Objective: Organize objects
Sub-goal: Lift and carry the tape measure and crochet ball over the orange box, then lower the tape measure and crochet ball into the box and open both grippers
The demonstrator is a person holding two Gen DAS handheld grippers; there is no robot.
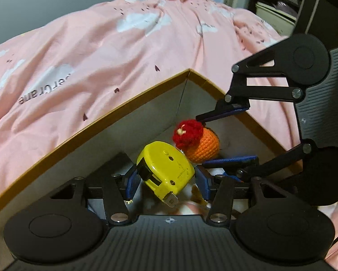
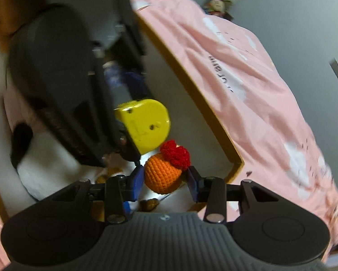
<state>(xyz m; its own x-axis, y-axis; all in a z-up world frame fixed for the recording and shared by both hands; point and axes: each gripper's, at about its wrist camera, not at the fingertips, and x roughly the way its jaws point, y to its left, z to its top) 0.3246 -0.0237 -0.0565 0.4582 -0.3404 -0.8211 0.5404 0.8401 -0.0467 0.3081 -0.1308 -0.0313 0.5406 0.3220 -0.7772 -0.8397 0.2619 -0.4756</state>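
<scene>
The left hand-held gripper (image 1: 169, 184) is clamped on the yellow tape measure (image 1: 165, 169), low inside the cardboard box (image 1: 114, 122). The right hand-held gripper (image 2: 165, 185) has its pads against the crocheted orange toy (image 2: 163, 176), just beside the tape measure in the box's far corner. The box rests on a pink bedspread (image 1: 123, 45). White plush beneath is half hidden.

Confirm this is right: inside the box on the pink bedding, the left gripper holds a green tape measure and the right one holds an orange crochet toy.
Wrong on one point: the tape measure is yellow, not green, as the left wrist view shows. The rest stands: the left gripper holds it, the right gripper holds the orange crochet toy, inside the box.
</scene>
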